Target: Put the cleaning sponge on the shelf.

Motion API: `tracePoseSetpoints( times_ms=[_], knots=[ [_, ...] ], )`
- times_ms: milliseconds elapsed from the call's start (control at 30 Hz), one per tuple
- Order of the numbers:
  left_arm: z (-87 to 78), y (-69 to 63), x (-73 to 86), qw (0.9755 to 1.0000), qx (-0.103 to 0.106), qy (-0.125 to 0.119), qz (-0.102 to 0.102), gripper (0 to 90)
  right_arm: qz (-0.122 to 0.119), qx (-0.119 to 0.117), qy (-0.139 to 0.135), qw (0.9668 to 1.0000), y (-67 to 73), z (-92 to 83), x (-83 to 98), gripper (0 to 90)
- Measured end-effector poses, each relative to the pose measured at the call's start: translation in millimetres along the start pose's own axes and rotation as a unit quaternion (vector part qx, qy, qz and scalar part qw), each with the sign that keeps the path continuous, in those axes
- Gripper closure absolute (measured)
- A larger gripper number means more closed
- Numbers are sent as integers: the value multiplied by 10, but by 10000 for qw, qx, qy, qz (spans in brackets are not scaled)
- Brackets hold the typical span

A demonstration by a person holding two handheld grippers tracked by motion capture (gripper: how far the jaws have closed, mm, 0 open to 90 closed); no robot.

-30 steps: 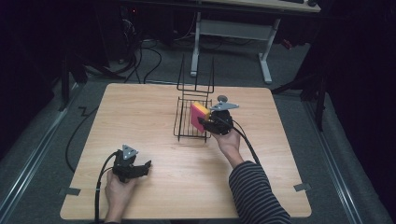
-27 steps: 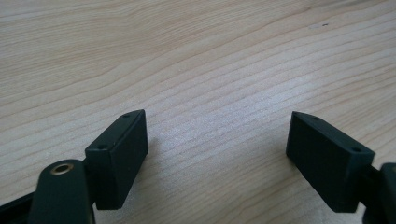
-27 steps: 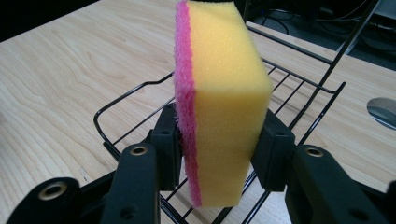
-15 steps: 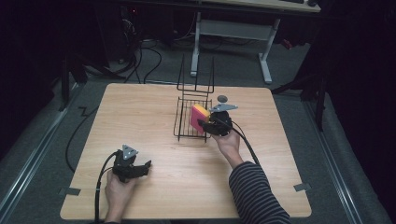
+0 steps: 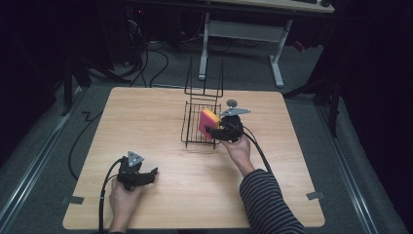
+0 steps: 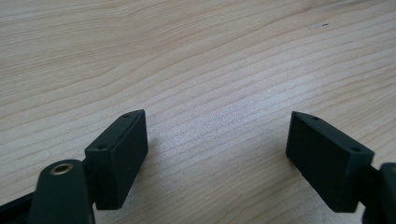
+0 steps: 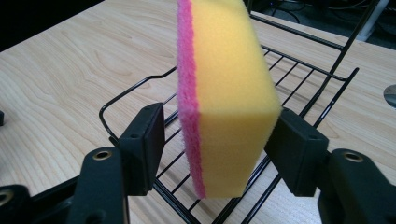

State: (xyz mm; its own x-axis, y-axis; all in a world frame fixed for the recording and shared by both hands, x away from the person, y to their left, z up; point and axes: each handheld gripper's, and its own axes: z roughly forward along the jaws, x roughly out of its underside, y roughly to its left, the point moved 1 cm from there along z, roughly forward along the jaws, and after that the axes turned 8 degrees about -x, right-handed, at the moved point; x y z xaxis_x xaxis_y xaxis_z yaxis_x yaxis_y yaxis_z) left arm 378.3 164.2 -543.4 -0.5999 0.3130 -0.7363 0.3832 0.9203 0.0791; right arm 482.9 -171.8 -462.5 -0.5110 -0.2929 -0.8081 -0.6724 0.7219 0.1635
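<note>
Barely anything has shifted over the last second: the right gripper [image 5: 213, 130] with the sponge [image 5: 208, 123] sits a hair lower over the rack, and the left one hasn't budged. Going left to right in the high view, the left gripper [image 5: 150, 173] is in the lower left of the frame, held by a hand [image 5: 123, 201] low over the wooden table [image 5: 146, 122]; its own view shows both jaws spread wide with just bare wood grain between them. Around the middle of the frame is the black wire rack [image 5: 195, 124], with its tall back frame standing up toward the top. Right of centre, the right gripper holds the yellow-and-pink sponge on edge over the rack's right side. In the right gripper view the sponge [image 7: 229, 93] looks upright, the right jaw pressed against its yellow face; on the pink side I can't quite tell if the jaw touches. The striped sleeve [image 5: 268, 204] comes in from the lower right.
</note>
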Motion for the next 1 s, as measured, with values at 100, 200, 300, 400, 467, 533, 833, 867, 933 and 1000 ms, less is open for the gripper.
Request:
tracePoseSetpoints(
  times_ms=[100, 200, 300, 400, 467, 533, 833, 867, 933, 1000],
  knots=[
    [0, 0, 0, 10000, 0, 0, -2, 214, -1, -21, -48, 10000, 9, -31, 2, 382],
    [0, 0, 0, 10000, 0, 0, 0, 214, -33, -23, -62, 10000, 10, -58, 6, 379],
    [0, 0, 0, 10000, 0, 0, 0, 214, -54, -18, -80, 10000, 5, -109, 9, 372],
    [0, -1, 0, 10000, -1, -1, -1, 214, -50, -26, -107, 9999, 3, -166, 1, 367],
    [0, -1, 0, 10000, -2, 0, 1, 214, -34, -45, -157, 9999, 5, -212, -5, 364],
    [0, -1, 0, 10000, -3, -1, 0, 214, -46, -68, -210, 9997, 8, -256, -9, 363],
    [0, -1, 0, 10000, -3, -2, 0, 213, -92, -109, -335, 9993, 14, -443, -18, 362],
    [0, -1, 0, 10000, -3, -1, 1, 214, -77, -104, -335, 9994, 12, -465, -18, 363],
    [0, -1, 0, 10000, -3, -1, 0, 213, -104, -73, -349, 9993, 5, -506, -18, 366],
    [0, -1, 0, 10000, -3, -2, 0, 214, -135, -63, -379, 9992, -2, -547, -20, 367]
  ],
)
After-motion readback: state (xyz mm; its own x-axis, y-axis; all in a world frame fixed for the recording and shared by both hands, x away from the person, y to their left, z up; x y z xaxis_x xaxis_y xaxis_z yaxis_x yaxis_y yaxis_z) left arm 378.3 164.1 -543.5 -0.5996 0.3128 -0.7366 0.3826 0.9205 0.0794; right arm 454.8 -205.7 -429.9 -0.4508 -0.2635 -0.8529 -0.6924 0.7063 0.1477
